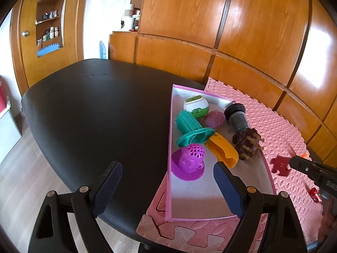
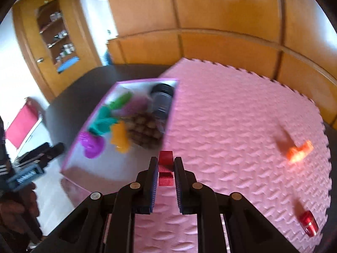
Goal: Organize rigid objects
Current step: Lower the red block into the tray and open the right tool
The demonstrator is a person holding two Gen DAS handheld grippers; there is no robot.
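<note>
The right gripper is clenched on a red puzzle piece, held above the pink foam mat — in the left wrist view the same piece hangs at about three o'clock, just outside the tray. The left gripper is released, its fingers spread wide with nothing between them, hovering over the near end of the pink-rimmed tray. Inside the tray lie a purple cup, a teal mould, an orange scoop, a brown spiky brush, a dark jar and a green-and-white ball. On the mat — at three o'clock in the right wrist view — sits an orange piece; at five o'clock, a small red toy.
</note>
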